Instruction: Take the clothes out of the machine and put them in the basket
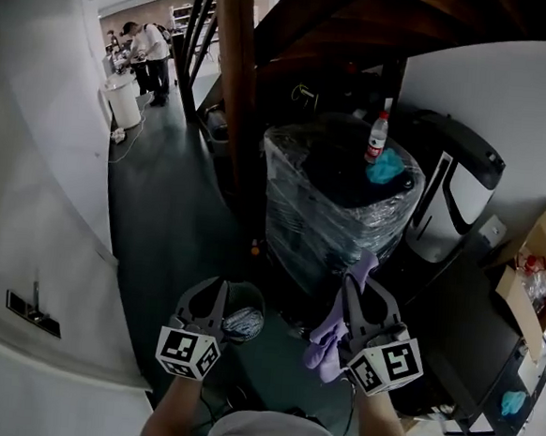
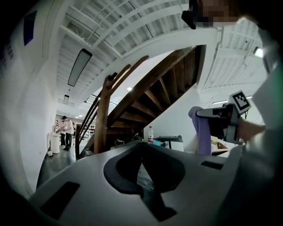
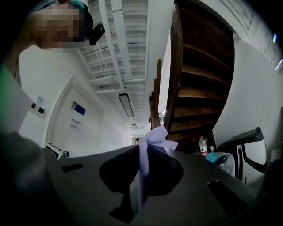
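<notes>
The right gripper (image 3: 140, 165) had its jaws clamped on a thin lilac cloth garment (image 3: 155, 137), which hung in the air. The left gripper (image 1: 218, 297) looked closed on a grey striped cloth bundle (image 1: 244, 324). Two garments, one per gripper. Both seemed light and limp, so pinching any fold should hold them.

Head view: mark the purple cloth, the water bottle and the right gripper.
purple cloth (image 1: 322, 343): head view, bunched lower folds.
water bottle (image 1: 378, 136): head view, middle of its body.
right gripper (image 1: 360, 287): head view, midway between its fingertips.
</notes>
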Available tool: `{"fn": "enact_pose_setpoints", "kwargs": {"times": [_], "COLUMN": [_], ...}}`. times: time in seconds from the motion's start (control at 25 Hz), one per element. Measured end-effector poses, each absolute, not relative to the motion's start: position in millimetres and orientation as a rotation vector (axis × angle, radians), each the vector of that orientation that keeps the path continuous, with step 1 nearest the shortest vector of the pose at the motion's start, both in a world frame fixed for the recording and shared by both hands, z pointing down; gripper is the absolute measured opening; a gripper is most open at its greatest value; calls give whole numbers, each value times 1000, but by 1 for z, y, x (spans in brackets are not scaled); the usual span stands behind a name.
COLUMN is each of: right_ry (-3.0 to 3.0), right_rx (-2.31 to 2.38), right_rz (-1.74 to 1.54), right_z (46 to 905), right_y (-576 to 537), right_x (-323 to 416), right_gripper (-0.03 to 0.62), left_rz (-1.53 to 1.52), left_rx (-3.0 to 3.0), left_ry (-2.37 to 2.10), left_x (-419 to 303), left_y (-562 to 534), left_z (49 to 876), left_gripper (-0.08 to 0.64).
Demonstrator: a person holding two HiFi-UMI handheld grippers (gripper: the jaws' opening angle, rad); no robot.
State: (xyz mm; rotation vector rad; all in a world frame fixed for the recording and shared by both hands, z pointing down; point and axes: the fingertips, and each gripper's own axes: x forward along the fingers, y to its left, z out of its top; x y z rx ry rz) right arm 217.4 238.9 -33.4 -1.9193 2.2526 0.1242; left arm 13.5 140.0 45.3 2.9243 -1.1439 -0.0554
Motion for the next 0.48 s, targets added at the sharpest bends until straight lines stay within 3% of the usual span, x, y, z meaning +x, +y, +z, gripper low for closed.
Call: {"fn": "enact_pose_setpoints", "kwargs": {"times": [0.48], "right_ry": [2192], "right_rx": [-1835], "right_rz": [407], "right_z": [-145], "right_y": [148], "right_x": [147], "right_gripper": [25], "left_rz": [-154], "left_rx": [3049], "left_ry": [-1188], "left_x": [-77], "left_y": [36], "left_z": [-39], "left_gripper": [20]}}
